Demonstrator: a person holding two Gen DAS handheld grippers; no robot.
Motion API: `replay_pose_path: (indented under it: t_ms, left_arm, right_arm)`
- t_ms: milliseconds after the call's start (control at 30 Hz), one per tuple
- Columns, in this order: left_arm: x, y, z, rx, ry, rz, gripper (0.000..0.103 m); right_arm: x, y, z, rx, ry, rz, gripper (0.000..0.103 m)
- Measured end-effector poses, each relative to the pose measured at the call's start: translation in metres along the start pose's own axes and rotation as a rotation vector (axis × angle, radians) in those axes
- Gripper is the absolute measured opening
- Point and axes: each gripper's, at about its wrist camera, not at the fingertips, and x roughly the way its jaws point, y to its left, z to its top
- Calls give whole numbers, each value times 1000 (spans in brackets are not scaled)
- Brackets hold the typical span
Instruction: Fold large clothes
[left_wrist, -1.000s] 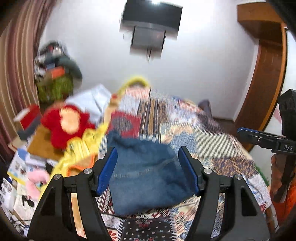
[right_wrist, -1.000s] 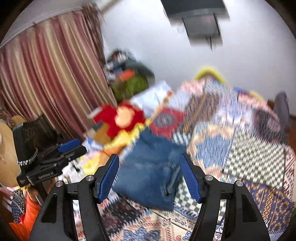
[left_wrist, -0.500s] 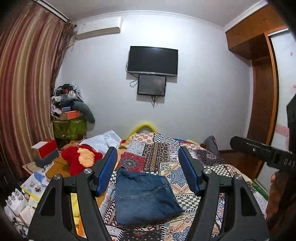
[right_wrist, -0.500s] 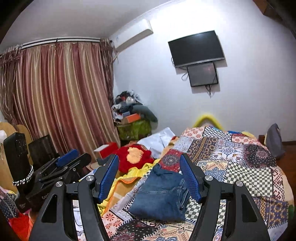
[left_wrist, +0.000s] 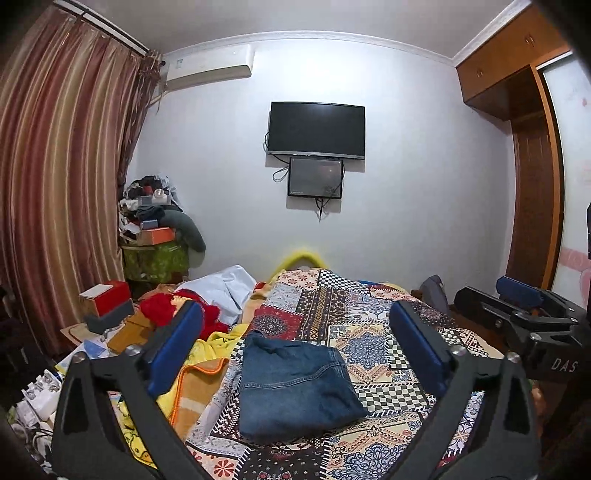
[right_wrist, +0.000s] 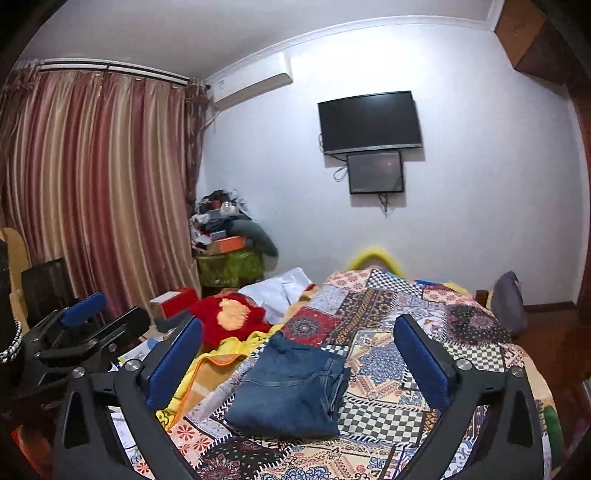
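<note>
Folded blue jeans lie flat on a patchwork bedspread at the near end of a bed, framed between two hand-held grippers raised above the mattress. The left gripper is held level and well back from the denim, pointing toward the far wall, its blue-padded fingers spread wide with nothing between them. The right gripper is held the same way just to the right, its jaws equally wide and empty; in the left wrist view its black frame shows at the right edge, and the left gripper appears in turn at the left edge of the right wrist view. Neither tool touches the jeans, which rest in a compact rectangle with the waistband side toward the far end and stacked folded edges on the right. To the left of the jeans a yellow blanket with orange trim spills off the bed beside a red plush toy and a white cloth. On the far wall hang a dark television and a smaller screen below it; striped curtains cover the left side of the room.
</note>
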Motion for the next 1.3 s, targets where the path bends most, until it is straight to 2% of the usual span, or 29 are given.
replay_pose_path:
  t_ms: [400,1300]
  left_arm:
    - [-2,-7,-3,9,10,0,103]
    - [8,2,-8,-50,50,16,103]
  right_arm:
    - [-6,-5,2,12,-6,-32,103]
    - [-3,-5,3,4,4,-22,103]
